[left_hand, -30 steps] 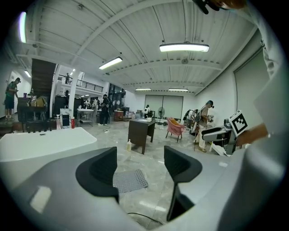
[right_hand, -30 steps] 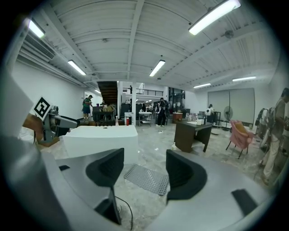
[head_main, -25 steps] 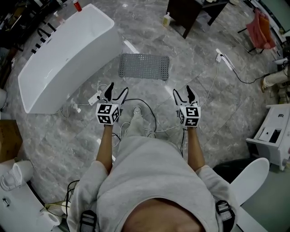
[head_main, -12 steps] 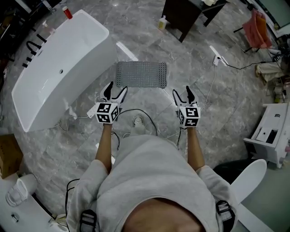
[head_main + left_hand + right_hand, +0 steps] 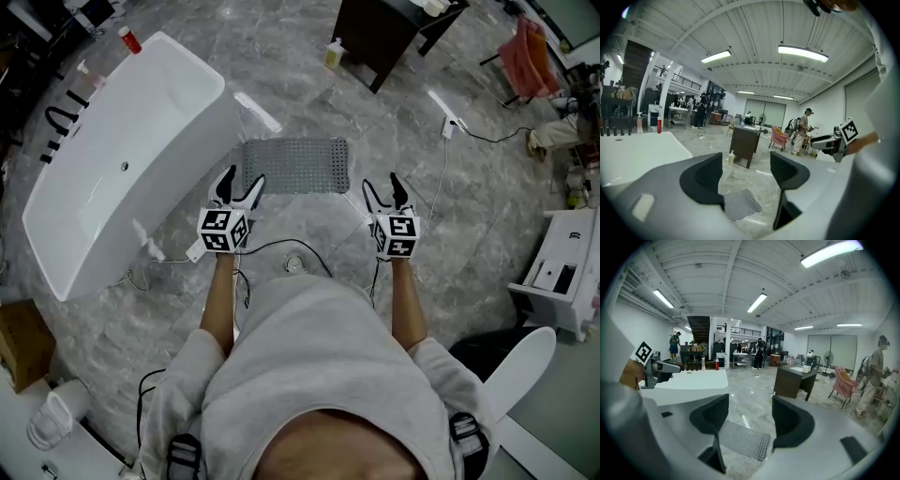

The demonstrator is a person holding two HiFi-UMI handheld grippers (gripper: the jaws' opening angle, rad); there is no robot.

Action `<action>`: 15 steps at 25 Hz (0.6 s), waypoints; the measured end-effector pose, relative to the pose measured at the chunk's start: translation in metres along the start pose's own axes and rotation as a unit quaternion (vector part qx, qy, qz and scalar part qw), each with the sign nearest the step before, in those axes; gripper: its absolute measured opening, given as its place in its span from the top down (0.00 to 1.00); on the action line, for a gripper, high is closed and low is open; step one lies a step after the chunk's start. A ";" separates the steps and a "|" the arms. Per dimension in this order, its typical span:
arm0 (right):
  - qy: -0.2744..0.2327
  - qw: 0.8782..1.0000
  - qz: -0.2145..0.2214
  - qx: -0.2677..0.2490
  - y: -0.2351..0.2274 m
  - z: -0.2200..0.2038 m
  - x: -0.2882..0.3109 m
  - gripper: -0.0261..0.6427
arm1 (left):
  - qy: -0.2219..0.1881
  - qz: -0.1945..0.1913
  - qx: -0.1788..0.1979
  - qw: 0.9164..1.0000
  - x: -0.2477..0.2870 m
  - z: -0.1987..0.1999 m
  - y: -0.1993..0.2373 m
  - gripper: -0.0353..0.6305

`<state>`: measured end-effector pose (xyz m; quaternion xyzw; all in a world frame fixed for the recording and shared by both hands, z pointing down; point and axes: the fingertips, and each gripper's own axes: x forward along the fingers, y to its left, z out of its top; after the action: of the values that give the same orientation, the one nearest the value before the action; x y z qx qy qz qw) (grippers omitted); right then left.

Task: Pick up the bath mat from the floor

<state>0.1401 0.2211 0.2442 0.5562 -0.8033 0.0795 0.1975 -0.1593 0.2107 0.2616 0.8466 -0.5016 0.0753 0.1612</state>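
A grey perforated bath mat lies flat on the marble floor beside the white bathtub. My left gripper hovers open above the floor at the mat's near left corner, nothing between its jaws. My right gripper is open too, a short way to the right of the mat's near right corner. In the left gripper view the mat shows low between the jaws, ahead of the left gripper. In the right gripper view the mat lies ahead and below the right gripper.
A dark cabinet stands beyond the mat with a bottle beside it. Cables and a power strip lie on the floor. A white toilet and a white unit stand at the right. People stand in the background.
Both grippers and the person have moved forward toward the mat, which now lies just ahead of the fingertips. The jaws stay as wide as before.
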 end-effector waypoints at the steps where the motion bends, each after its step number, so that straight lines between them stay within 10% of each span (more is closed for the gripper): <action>1: 0.002 1.000 -0.001 0.001 0.002 0.001 0.002 0.54 | 0.001 -0.002 -0.001 1.000 0.002 0.001 0.003 0.47; 15: 0.026 0.999 -0.014 0.016 0.004 -0.015 0.016 0.54 | 0.021 -0.025 0.000 0.999 0.027 -0.005 0.013 0.47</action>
<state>0.1353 0.2142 0.2646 0.5684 -0.7884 0.1039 0.2112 -0.1570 0.1843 0.2762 0.8571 -0.4768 0.0888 0.1736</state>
